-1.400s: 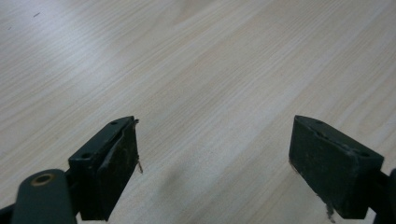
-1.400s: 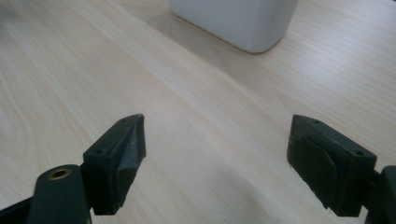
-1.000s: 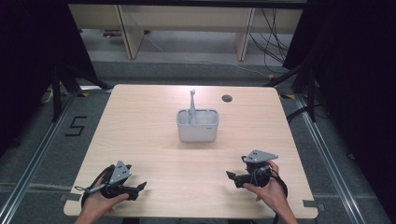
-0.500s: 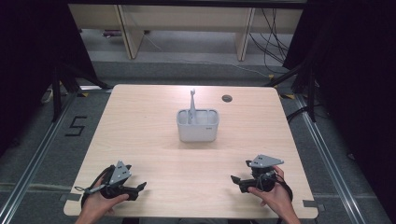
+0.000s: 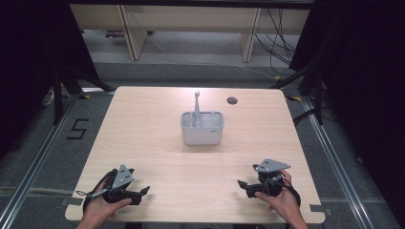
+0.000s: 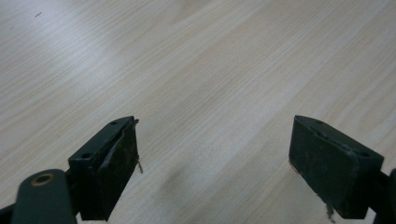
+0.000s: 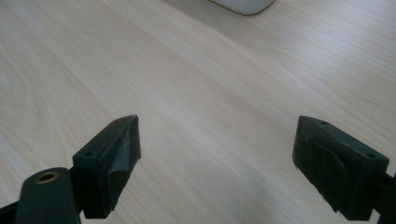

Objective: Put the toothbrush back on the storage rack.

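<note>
White caddy (image 5: pixel 202 128) upright at centre of wooden table (image 5: pixel 153 143), grey utensil (image 5: pixel 196 106) standing in its left compartment. Left gripper (image 5: pixel 142 192) near front-left edge, jaws wide apart, empty. Right gripper (image 5: pixel 242 185) near front-right edge, jaws wide apart, empty. Both well apart from caddy.

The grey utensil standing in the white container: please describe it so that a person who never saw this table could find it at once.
Look at the light wooden table, then at the white caddy near its middle. From the caddy's left compartment a slim grey utensil stands upright, leaning slightly. It is the one thing that rises above the caddy's rim; the dark round hole nearby is flat in the tabletop.
</note>
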`<move>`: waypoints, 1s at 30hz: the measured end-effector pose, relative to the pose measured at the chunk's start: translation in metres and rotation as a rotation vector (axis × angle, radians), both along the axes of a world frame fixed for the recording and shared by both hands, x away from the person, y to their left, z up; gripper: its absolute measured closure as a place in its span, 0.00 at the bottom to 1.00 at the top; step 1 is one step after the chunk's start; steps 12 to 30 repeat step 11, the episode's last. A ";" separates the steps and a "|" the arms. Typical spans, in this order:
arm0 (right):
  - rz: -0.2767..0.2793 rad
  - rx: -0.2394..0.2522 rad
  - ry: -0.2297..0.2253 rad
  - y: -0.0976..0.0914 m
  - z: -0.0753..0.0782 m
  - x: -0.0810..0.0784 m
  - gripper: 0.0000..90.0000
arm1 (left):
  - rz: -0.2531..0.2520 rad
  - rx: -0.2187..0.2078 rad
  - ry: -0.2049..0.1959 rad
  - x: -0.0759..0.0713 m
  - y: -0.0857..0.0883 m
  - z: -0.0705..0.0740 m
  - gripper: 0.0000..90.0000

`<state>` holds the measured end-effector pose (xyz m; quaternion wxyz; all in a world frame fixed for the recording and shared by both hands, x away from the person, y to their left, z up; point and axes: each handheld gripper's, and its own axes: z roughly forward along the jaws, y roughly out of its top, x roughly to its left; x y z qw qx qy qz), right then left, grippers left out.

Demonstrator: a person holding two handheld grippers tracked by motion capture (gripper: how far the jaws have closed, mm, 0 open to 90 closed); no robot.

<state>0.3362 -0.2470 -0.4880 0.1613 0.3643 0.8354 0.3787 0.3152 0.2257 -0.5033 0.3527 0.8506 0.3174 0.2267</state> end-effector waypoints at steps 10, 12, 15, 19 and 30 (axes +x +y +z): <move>0.009 0.000 -0.005 0.000 0.001 0.001 0.18 | 0.002 0.002 -0.002 0.000 0.000 0.000 0.17; 0.011 -0.003 -0.009 0.000 0.001 0.001 0.18 | 0.004 -0.004 -0.007 0.000 0.000 0.000 0.17; 0.011 -0.003 -0.009 0.000 0.001 0.001 0.18 | 0.004 -0.004 -0.007 0.000 0.000 0.000 0.17; 0.011 -0.003 -0.009 0.000 0.001 0.001 0.18 | 0.004 -0.004 -0.007 0.000 0.000 0.000 0.17; 0.011 -0.003 -0.009 0.000 0.001 0.001 0.18 | 0.004 -0.004 -0.007 0.000 0.000 0.000 0.17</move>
